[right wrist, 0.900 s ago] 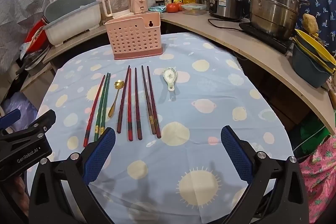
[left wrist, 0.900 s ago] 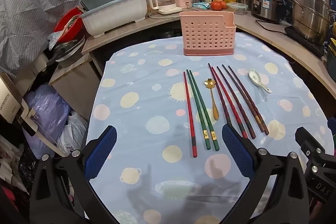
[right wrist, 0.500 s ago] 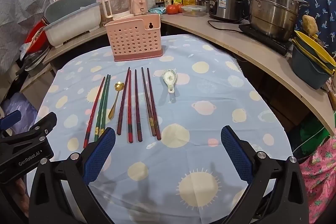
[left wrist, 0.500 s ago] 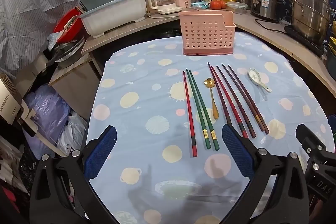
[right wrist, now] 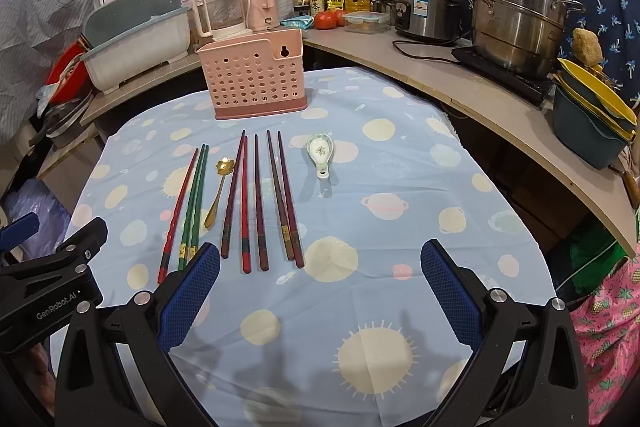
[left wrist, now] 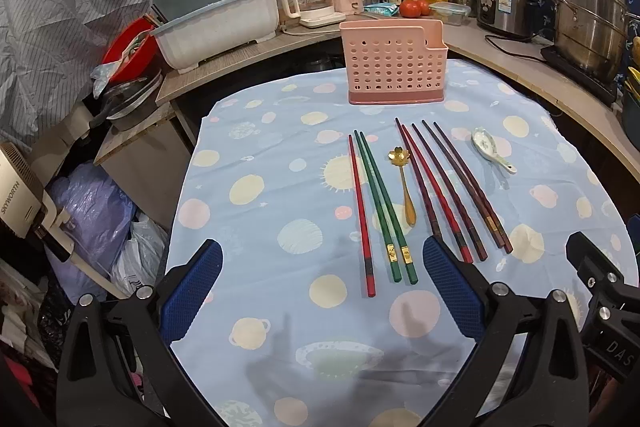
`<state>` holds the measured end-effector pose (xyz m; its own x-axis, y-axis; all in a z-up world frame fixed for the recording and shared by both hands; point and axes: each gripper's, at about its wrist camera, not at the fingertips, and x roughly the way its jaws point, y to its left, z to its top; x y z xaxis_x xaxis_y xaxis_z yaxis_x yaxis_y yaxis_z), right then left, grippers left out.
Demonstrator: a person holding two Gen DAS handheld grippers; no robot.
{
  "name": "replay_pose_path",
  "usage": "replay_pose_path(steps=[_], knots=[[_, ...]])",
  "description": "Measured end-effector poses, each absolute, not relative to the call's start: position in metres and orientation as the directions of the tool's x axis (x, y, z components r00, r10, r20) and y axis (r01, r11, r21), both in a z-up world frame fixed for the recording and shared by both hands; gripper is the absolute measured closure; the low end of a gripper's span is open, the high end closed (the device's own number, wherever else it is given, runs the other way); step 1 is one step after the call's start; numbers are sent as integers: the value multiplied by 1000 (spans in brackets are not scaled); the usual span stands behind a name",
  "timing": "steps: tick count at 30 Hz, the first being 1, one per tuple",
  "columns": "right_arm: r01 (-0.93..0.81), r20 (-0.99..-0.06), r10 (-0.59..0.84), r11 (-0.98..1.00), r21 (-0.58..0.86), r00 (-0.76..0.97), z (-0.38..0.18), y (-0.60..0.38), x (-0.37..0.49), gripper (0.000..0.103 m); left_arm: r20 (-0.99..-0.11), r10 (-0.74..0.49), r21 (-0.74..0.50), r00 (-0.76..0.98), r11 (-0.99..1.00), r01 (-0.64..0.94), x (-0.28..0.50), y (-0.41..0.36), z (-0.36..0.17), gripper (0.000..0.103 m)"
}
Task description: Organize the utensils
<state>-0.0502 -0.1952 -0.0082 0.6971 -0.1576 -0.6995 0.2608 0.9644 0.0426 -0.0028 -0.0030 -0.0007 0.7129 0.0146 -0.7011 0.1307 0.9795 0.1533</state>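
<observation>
A pink perforated utensil holder (left wrist: 394, 65) (right wrist: 253, 77) stands empty at the table's far side. In front of it lie a red chopstick (left wrist: 361, 215), two green chopsticks (left wrist: 384, 207), a gold spoon (left wrist: 404, 187) (right wrist: 218, 189), several dark red and brown chopsticks (left wrist: 452, 191) (right wrist: 260, 199) and a white ceramic spoon (left wrist: 490, 153) (right wrist: 321, 153). My left gripper (left wrist: 322, 283) is open and empty above the near table edge, left of the handle ends. My right gripper (right wrist: 320, 285) is open and empty, just near of the chopstick handles.
The table wears a blue planet-print cloth (right wrist: 380, 227). A curved counter behind holds a dish basin (left wrist: 218, 23), kettles (left wrist: 312, 1), a rice cooker (right wrist: 430, 7) and steel pots (right wrist: 516, 11). Stacked bowls (right wrist: 592, 115) sit at right. Bags (left wrist: 92, 219) lie on the floor left.
Both grippers have barely shifted; the right view has edged slightly forward. Nothing on the table has moved.
</observation>
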Motion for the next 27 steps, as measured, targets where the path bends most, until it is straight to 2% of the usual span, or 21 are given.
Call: replay_pose_path(steps=[27], knots=[[262,-701,-166,965,30,694,-9,-193,-51,7,-709,18,150,705,981,126,-3,0,-3,7]])
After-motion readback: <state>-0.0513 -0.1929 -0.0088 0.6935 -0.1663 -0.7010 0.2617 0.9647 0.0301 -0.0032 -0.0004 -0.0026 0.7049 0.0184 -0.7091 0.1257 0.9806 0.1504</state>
